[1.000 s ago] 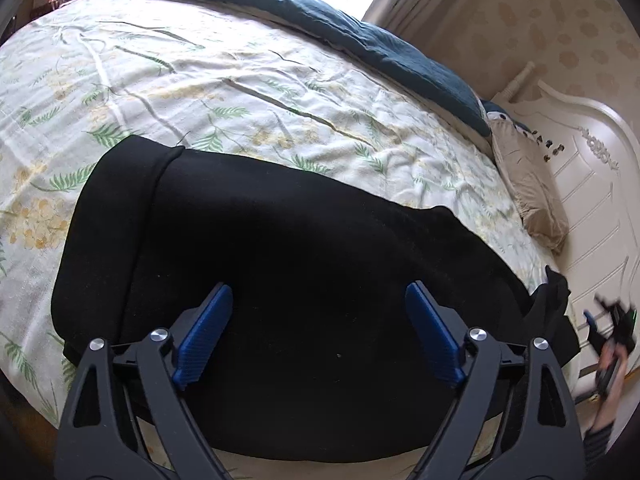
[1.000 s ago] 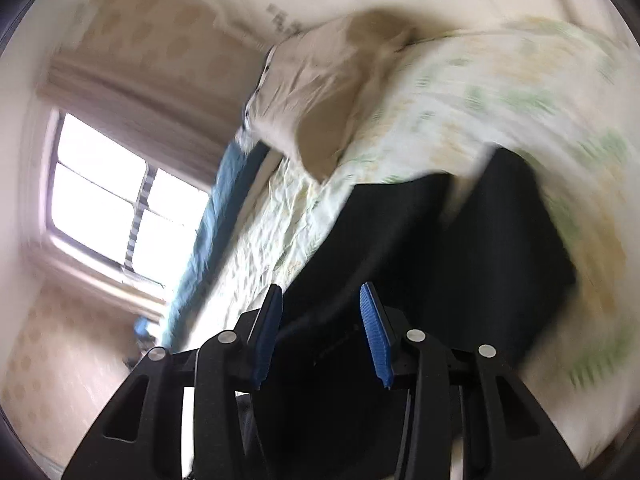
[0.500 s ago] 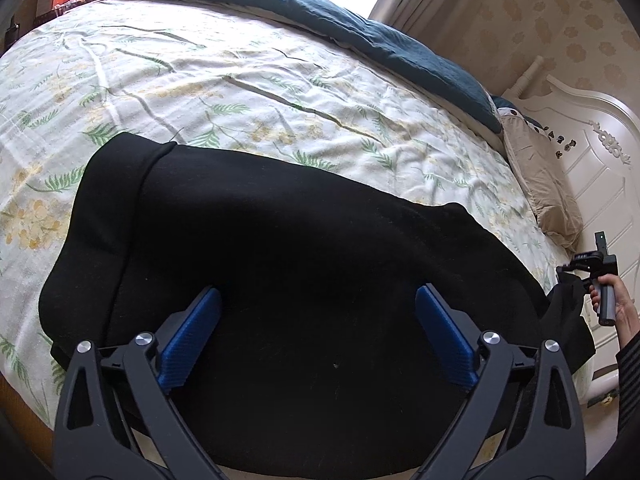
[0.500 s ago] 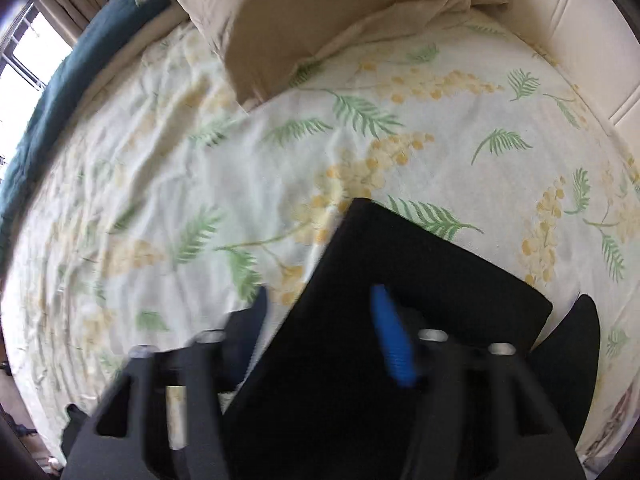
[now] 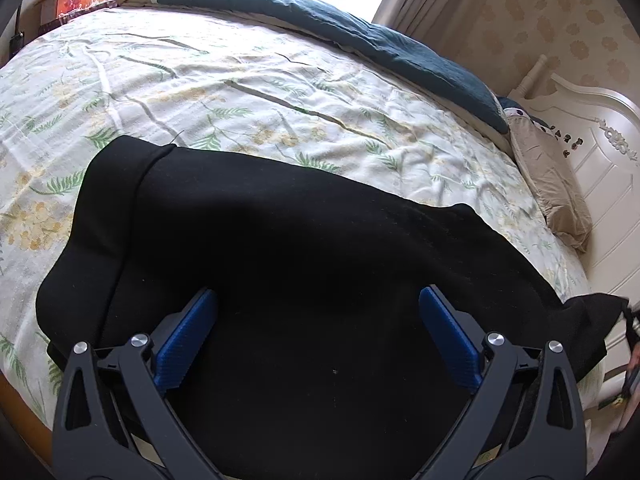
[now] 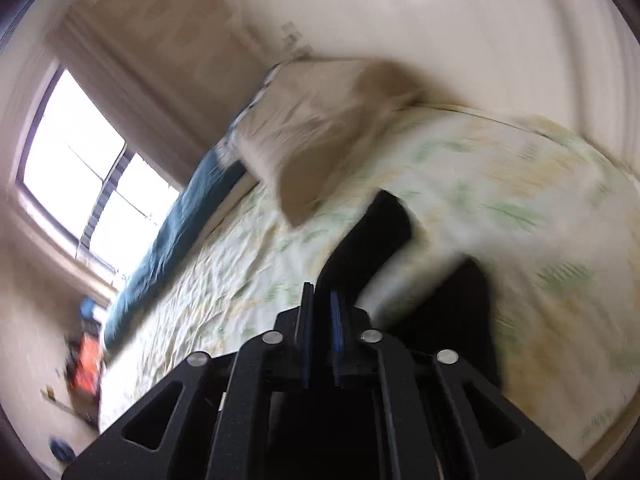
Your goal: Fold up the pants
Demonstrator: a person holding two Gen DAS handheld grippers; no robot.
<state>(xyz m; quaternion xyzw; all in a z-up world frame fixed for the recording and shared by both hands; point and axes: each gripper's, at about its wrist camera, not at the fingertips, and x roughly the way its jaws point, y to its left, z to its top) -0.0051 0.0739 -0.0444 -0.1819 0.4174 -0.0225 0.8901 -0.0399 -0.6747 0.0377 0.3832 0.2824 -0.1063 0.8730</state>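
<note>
Black pants (image 5: 300,260) lie spread across the floral bed sheet (image 5: 240,92), one end folded over at the left. My left gripper (image 5: 318,320) hovers over their near middle, its jaws opening wide; the blue pads press on nothing, and the cloth lies beneath them. The right wrist view is blurred by motion. There my right gripper (image 6: 320,304) is shut on a pinched strip of the pants (image 6: 372,240), which rises from the bed into the pads. In the left wrist view that lifted end (image 5: 592,320) shows at the far right edge.
A tan pillow (image 5: 552,184) lies by the white headboard (image 5: 600,168) at the right. A dark teal blanket (image 5: 360,36) runs along the bed's far side under a bright window (image 6: 80,168). The bed's wooden edge (image 5: 12,396) is at the near left.
The left jaws spread wider over the pants. The right jaws closed from half open onto the pants' end, and the right view swung sharply as that hand moved.
</note>
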